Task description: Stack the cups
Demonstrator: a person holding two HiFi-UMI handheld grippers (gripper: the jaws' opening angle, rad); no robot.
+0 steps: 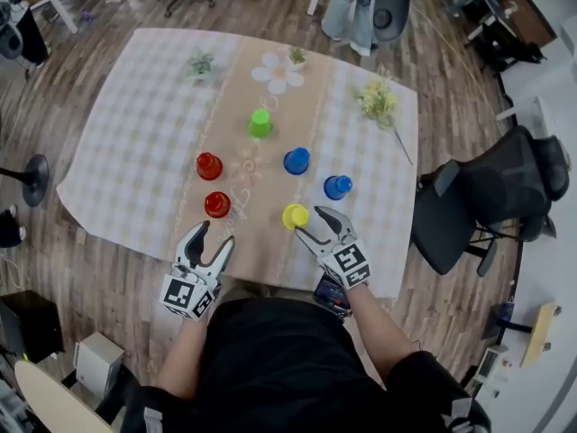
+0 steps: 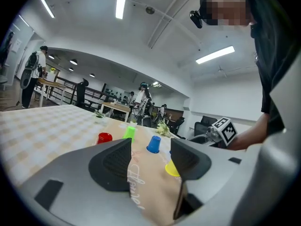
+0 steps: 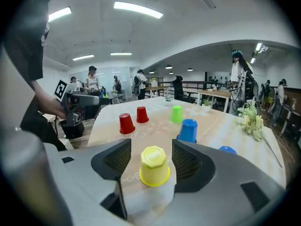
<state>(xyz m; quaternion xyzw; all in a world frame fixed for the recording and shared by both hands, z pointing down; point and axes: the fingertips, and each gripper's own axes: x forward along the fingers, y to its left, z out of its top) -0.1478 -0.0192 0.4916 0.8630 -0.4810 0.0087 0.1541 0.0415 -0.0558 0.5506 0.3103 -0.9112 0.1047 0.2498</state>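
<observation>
Yellow cup (image 3: 154, 166) seems untouched between right hand-held gripper's (image 1: 311, 224) spread jaws near table (image 1: 269, 262) edge.

Ceiling light strips (image 2: 121, 1) are lighting the room brightly and evenly from above, so only faint, soft-edged shadows are falling on the surface (image 1: 135, 152). The strips are burning out to pure white in both gripper views. Those views are bending straight lines toward their rims and darkening to black in the corners. Up close, the fingers (image 2: 110, 166) of the left gripper (image 2: 150, 145) are looking a little soft. The head view is showing crisp detail centrally and curving at its edges
</observation>
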